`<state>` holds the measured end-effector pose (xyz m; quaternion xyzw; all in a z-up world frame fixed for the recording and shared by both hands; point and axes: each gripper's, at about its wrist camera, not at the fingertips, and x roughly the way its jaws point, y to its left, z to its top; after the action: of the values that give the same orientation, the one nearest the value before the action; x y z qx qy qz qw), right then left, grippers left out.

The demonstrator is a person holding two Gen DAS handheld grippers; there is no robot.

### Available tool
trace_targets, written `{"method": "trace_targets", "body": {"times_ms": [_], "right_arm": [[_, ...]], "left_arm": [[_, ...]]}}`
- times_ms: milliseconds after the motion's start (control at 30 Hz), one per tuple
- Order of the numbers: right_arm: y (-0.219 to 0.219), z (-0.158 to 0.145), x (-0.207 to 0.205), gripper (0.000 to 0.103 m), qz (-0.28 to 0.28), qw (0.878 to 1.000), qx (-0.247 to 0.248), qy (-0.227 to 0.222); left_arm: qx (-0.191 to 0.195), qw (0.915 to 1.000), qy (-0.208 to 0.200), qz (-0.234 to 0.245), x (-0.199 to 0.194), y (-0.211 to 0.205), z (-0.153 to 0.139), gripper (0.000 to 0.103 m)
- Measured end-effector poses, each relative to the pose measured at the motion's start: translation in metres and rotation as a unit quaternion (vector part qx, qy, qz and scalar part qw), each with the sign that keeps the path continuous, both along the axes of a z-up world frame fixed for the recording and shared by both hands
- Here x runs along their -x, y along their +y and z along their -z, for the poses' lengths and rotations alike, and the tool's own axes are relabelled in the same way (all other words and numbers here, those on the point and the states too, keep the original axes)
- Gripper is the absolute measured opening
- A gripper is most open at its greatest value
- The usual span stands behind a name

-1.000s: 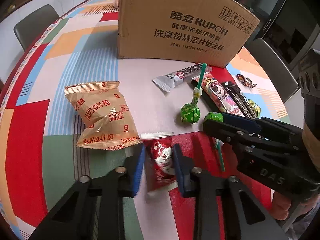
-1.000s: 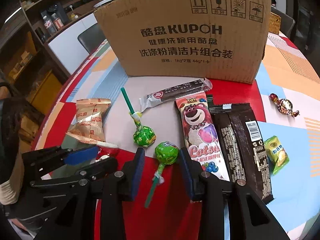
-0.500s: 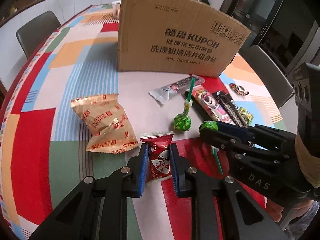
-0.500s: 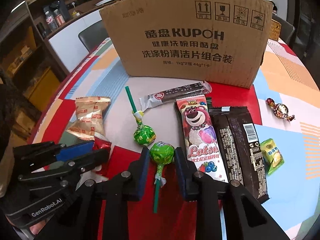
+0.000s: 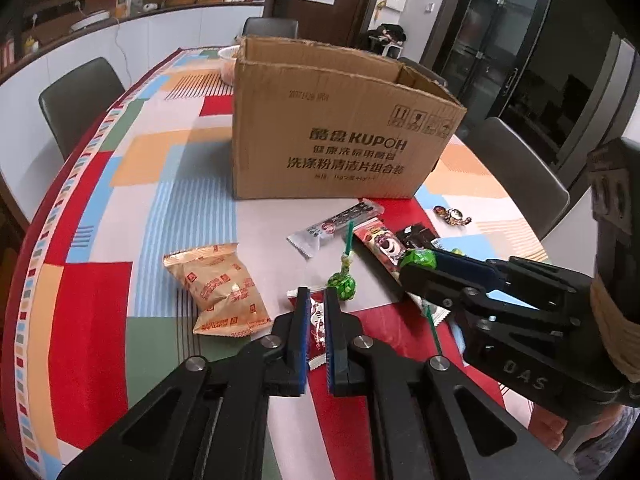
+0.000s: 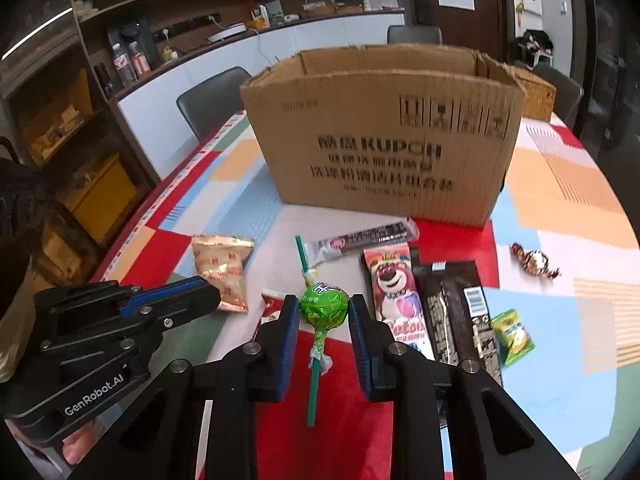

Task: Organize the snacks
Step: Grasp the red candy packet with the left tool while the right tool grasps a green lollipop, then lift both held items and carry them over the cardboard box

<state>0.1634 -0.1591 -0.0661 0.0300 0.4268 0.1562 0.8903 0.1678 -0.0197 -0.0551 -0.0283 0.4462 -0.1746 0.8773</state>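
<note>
The cardboard box (image 5: 344,136) is seen standing open-topped toward the far edge of the tabletop (image 5: 92,280), and it is judged to be where the snacks are meant to go. Its near wall is tall, so a carried item could be knocked against the rim if it is not lifted high enough.

The gold biscuit bag (image 5: 220,290) lies toward the left edge, just beside the left gripper (image 5: 316,316). It could be dragged along if that gripper is swung sideways at low height.

The bear-print bar (image 6: 396,296) and the dark chocolate bars (image 6: 460,312) lie side by side on the right gripper's (image 6: 324,320) right, with a slim grey bar (image 6: 360,238) nearer the box. The bear-print bar is close to the right jaws and could be nudged.

The red sachet (image 5: 316,320) is clamped between the left jaws, which are nearly together. Only a thin, slack packet is held, so it could slide out or fold during the lift.

The green lollipop (image 6: 324,306) is held by its round head between the right jaws, with the stick hanging toward the near edge. A round, wrapped head offers little contact, so it could pivot or pop free. A second green lollipop (image 5: 342,286) rests on the tabletop between the two grippers and could be struck, since the grippers sit close together.
</note>
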Motion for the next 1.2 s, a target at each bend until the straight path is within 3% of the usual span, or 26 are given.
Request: {"method": "trace_targets", "body": {"times_ms": [67,133,233,700,967,1200], "right_arm": [[0.0,-0.002,0.001,0.027,-0.001,1.0,-0.002,-0.002],[0.002,0.0,0.001,0.027,-0.001,1.0,0.002,0.0],[0.002,0.009,0.0,0.027,0.0,1.0,0.0,0.013],[-0.01,0.034,-0.004,0.027,0.012,0.999,0.001,0.041],[-0.008,0.035,-0.004,0.027,0.009,0.999,0.002,0.042],[-0.008,0.022,-0.002,0.027,0.009,1.0,-0.005,0.028]], "left_arm": [[0.0,0.9999,0.01,0.007,-0.001,-0.001,0.006,0.023],[-0.005,0.9997,0.021,0.011,-0.003,-0.005,0.014,0.024],[-0.006,0.9987,0.047,0.016,-0.009,-0.011,0.03,0.025],[-0.056,0.9955,0.076,0.009,-0.029,-0.033,0.066,0.025],[-0.047,0.9964,0.07,0.002,-0.026,-0.028,0.061,0.022],[-0.033,0.9987,0.038,-0.008,-0.017,-0.018,0.032,0.022]]}}
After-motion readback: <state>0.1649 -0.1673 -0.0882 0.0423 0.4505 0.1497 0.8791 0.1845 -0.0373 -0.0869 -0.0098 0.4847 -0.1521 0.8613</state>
